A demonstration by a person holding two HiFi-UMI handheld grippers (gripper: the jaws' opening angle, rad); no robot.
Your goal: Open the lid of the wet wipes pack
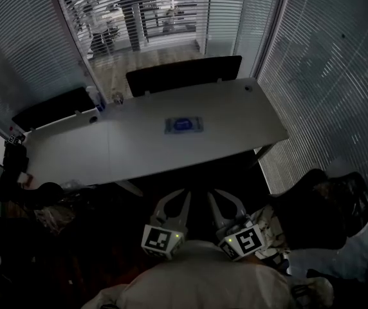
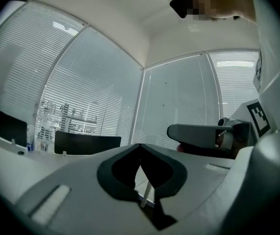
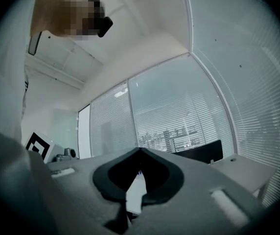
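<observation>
While the wet wipes pack (image 1: 184,125) lies flat at the middle of the bench (image 1: 255,118), the left gripper (image 1: 172,202) and right gripper (image 1: 225,202), both pressed together, empty and well short of it, should probably reach forward and spread, one pinning the pack, one lifting the lid's edge.

White table (image 1: 248,118): wet wipes pack (image 1: 184,125) flat near middle; bottle (image 1: 96,99) upright by far edge, toward left.
</observation>
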